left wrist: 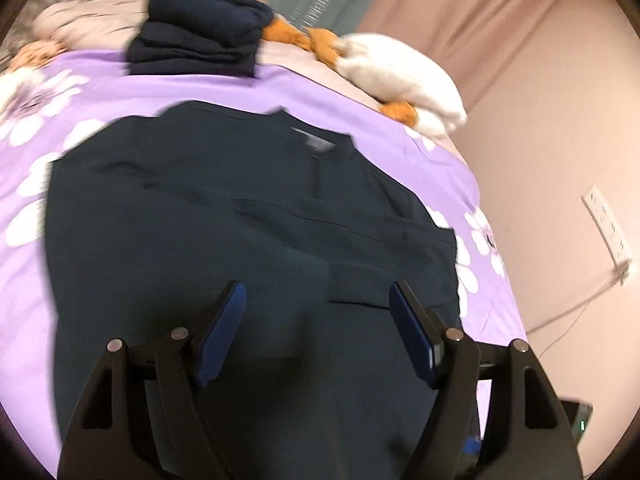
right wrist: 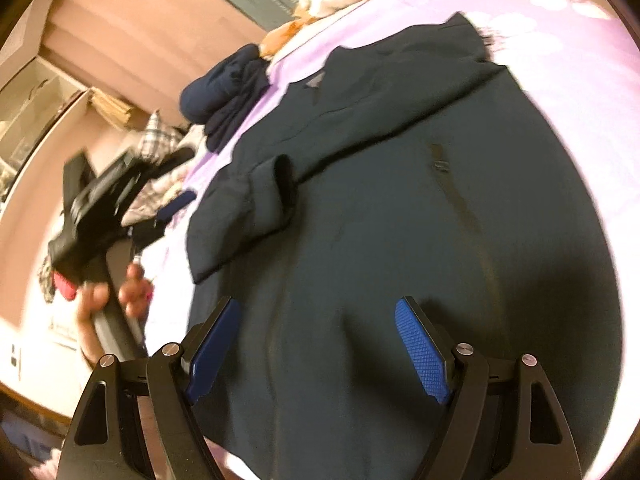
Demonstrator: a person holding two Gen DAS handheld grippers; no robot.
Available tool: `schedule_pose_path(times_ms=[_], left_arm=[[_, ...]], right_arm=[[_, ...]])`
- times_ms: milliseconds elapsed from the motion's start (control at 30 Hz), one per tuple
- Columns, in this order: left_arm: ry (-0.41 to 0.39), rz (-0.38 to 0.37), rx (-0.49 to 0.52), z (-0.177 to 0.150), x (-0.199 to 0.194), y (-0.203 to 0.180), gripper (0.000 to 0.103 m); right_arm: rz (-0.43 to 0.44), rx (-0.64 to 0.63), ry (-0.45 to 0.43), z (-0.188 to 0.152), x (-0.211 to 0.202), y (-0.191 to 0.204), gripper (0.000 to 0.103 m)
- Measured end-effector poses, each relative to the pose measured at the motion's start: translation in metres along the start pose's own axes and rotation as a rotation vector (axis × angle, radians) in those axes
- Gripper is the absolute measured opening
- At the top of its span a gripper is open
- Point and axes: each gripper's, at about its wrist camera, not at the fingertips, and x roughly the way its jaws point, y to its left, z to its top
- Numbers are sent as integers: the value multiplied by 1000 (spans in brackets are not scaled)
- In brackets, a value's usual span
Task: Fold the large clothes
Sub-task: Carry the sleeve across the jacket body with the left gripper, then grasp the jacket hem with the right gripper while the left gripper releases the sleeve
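A large dark navy shirt (left wrist: 240,216) lies spread on a purple flowered bedsheet (left wrist: 288,88), collar toward the far side. It also shows in the right wrist view (right wrist: 400,208), with one sleeve (right wrist: 256,200) folded across its body. My left gripper (left wrist: 318,300) is open and empty, hovering over the shirt's lower part. My right gripper (right wrist: 320,320) is open and empty above the shirt's lower body. The left gripper (right wrist: 100,204) appears blurred at the left of the right wrist view, held by a hand.
A stack of folded dark clothes (left wrist: 200,36) sits at the far side of the bed. A white and orange plush toy (left wrist: 392,72) lies beside it. A wall socket with cable (left wrist: 608,224) is at the right. Patterned clothes (right wrist: 160,140) lie left.
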Motion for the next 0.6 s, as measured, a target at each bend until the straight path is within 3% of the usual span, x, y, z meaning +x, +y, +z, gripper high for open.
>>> schedule_pose_path(times_ms=[133, 200, 367, 600], left_arm=[[-67, 122, -31, -16, -42, 53, 78], [-61, 156, -52, -28, -53, 75, 78], [-47, 165, -162, -61, -75, 119, 78], [-38, 155, -234, -81, -84, 141, 78]], right_arm=[[63, -33, 38, 21, 37, 14, 80], [92, -37, 65, 33, 60, 18, 80], [88, -40, 111, 59, 111, 26, 80], [143, 35, 113, 70, 143, 18, 80]])
